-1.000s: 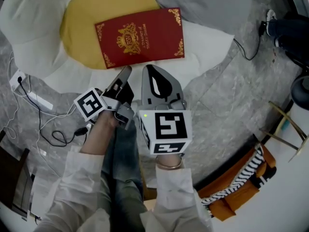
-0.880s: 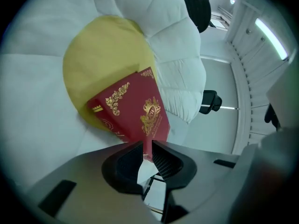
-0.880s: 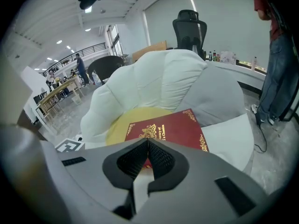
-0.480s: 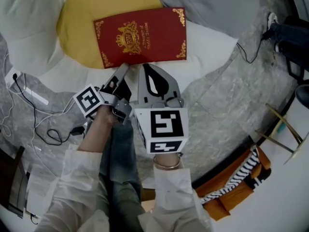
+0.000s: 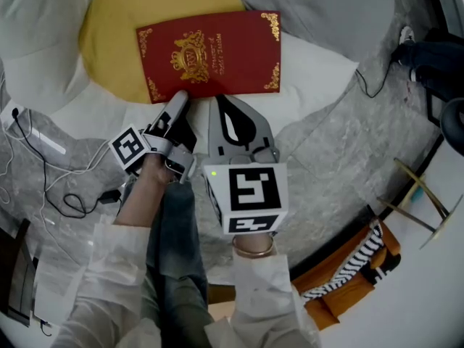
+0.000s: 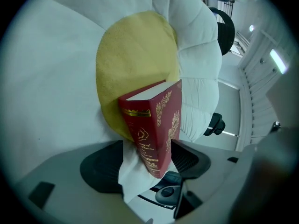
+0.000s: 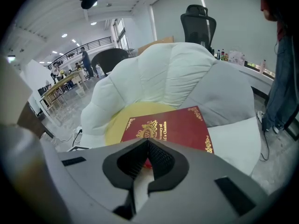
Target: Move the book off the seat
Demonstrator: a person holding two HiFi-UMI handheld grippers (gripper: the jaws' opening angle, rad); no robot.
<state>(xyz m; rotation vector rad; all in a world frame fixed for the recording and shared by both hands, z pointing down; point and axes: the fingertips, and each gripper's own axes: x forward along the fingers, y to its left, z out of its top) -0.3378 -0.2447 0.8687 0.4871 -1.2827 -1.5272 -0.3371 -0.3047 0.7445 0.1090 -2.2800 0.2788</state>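
A red book [image 5: 209, 55] with gold ornaments lies flat on the yellow cushion [image 5: 109, 35] of a white petal-shaped seat [image 5: 312, 78]. My left gripper [image 5: 174, 111] is rolled on its side at the book's near left corner. In the left gripper view the book [image 6: 154, 120] has its spine corner between the jaws, which have just been opening and do not press it; the gripper [image 6: 147, 164] is open. My right gripper [image 5: 223, 106] sits just short of the book's near edge. Its tips [image 7: 148, 143] meet, shut on nothing, with the book [image 7: 173, 127] beyond.
A grey petal [image 5: 319, 6] lies behind the book. White cables [image 5: 43, 151] trail over the marble floor at the left, and a black cable [image 5: 370, 78] at the right. An orange striped object [image 5: 355, 281] lies at the lower right. My legs [image 5: 174, 252] are below the grippers.
The left gripper has moved up to the book's near left corner, rolled, and its jaws have opened around that corner. The right gripper has stayed in place, shut.
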